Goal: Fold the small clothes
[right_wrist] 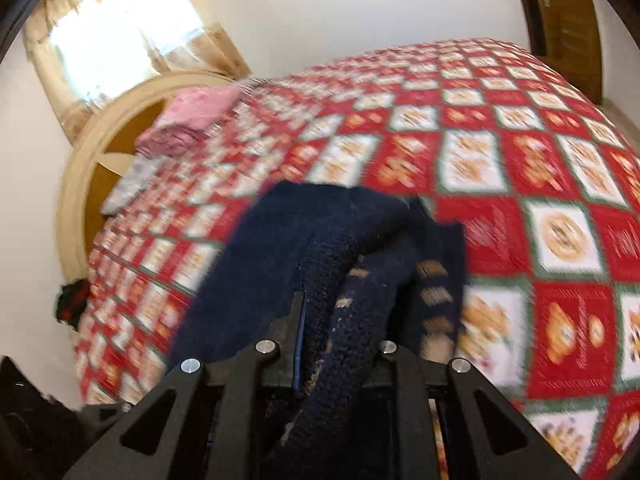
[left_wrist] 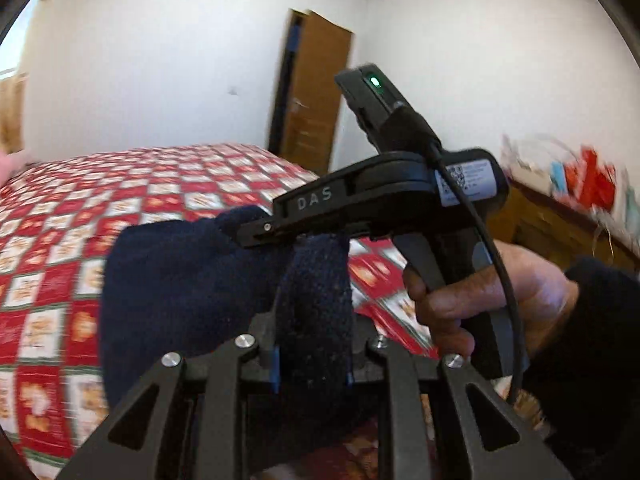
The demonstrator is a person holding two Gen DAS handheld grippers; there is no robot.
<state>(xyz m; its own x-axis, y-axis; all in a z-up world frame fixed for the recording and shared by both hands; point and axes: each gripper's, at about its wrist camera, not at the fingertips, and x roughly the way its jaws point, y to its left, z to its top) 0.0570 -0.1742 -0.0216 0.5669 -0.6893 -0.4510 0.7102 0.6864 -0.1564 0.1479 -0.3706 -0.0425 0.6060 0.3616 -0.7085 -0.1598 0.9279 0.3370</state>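
Note:
A dark navy knitted garment [left_wrist: 180,280] hangs in the air above a bed with a red and white checked cover [left_wrist: 80,208]. My left gripper [left_wrist: 312,344] is shut on a bunched fold of it. My right gripper [left_wrist: 256,232] shows in the left wrist view, held by a hand, its tips clamped on the garment's upper edge. In the right wrist view the right gripper [right_wrist: 340,344] is shut on a thick roll of the navy knit [right_wrist: 304,240], which has tan stripes on one part. The cloth hides both sets of fingertips.
A pink folded pile [right_wrist: 188,120] and a grey garment [right_wrist: 132,184] lie near the wooden headboard [right_wrist: 80,168]. A curtained window [right_wrist: 120,36] is behind it. A wooden door [left_wrist: 312,96] stands beyond the bed. A cluttered wooden cabinet [left_wrist: 568,216] is at right.

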